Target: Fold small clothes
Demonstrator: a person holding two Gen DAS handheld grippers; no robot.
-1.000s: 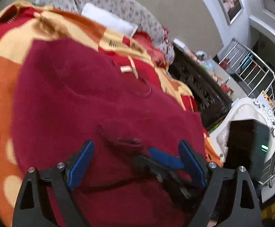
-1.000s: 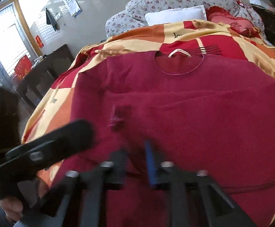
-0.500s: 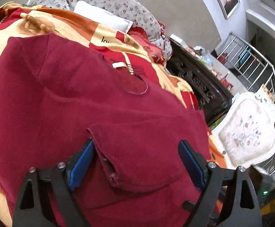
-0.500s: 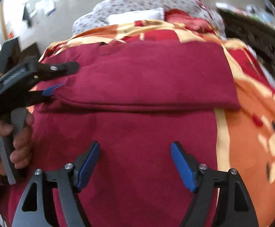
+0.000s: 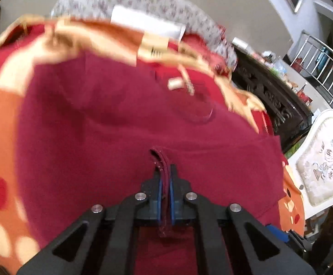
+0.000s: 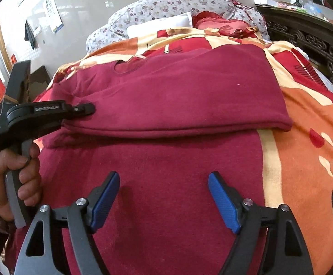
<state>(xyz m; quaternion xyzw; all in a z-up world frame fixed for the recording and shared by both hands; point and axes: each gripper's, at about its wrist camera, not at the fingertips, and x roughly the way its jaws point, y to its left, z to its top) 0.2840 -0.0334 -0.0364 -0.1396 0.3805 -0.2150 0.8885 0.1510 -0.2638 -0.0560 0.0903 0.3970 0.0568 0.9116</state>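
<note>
**Crimson sweater pinched at its folded edge**

Crimson knit fabric filled both views: a dark red long-sleeved sweater (image 6: 171,96) lay spread flat on a bed covered by an orange, red and cream patterned blanket (image 6: 304,160). Its upper part was doubled over the lower part, making a long folded edge that ran across the garment in the right wrist view. The round neckline sat toward the far side, near a white pillow (image 6: 159,25) and a grey floral cushion (image 6: 173,2) at the head of the bed.

The left gripper (image 5: 165,171) was clamped tight, its blue pads pressed together on a bunched ridge of the sweater's edge that stood up between them. In the right wrist view that same black tool (image 6: 75,111) reached in from the left side, its tip at the left end of the fold, with a bare hand (image 6: 8,178) wrapped around its handle.

The right gripper (image 6: 164,197) stood with its blue-padded fingers (image 6: 104,204) spread wide above the flat lower part of the sweater, nothing pinched between them.

Beside the bed stood a dark carved wooden cabinet (image 5: 271,100) and a white upholstered chair with a floral back (image 5: 322,167). The left wrist view was blurred toward the bedhead.
</note>
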